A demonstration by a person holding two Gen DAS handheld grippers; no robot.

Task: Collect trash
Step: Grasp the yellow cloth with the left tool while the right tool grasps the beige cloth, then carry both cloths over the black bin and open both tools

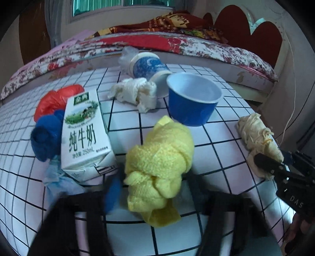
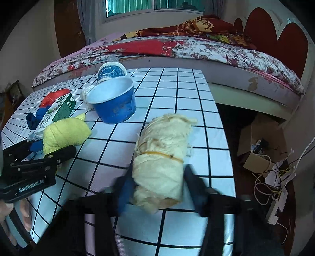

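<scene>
Left wrist: left gripper (image 1: 151,198) blurred, fingers spread about the yellow cloth (image 1: 159,167), contact unclear; carton (image 1: 86,135) at 10 o'clock hides a blue wad (image 1: 46,135).
Right wrist: right gripper (image 2: 157,189) blurred, fingers flanking the cream roll (image 2: 163,163), grip not discernible; cup (image 2: 115,100) at 11 o'clock.

I look across a table (image 2: 177,94) covered in a white cloth with black grid lines, toward a bed (image 2: 196,49) under a floral quilt. Its headboard (image 2: 275,35) has dark red heart-like panels. Daylight enters through a window (image 2: 149,6). Cardboard boxes (image 2: 261,137) and tangled cables (image 2: 271,177) sit on the dark floor.
</scene>
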